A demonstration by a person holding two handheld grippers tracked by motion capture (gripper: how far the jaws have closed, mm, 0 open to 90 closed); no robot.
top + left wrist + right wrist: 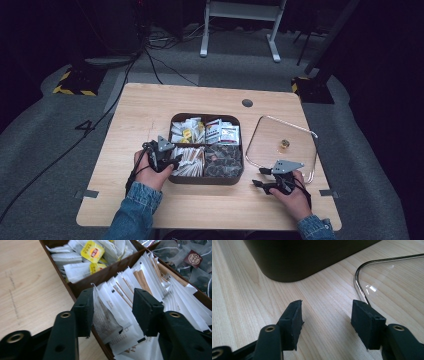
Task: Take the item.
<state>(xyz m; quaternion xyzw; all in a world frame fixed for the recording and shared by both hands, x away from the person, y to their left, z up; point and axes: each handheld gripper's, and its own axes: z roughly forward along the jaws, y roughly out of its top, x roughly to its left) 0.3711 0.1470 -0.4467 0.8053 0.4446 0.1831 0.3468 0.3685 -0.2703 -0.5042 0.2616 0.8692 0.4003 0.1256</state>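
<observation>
Between left gripper (113, 311) jaws, white sachets (117, 307)

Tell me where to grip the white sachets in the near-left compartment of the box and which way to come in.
Grip the sachets by their raised top edges, coming down from above on the near-left side. They stand tilted on edge, packed like cards, so probably only the tops are free. The left gripper already straddles a few, jaws either side; whether the pads press yet I cannot tell. The box wall blocks a side approach.

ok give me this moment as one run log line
left gripper: jaws around white sachets in box near-left compartment, grip unclear | right gripper: open, empty, over table | glass lid: off, right of box
</observation>
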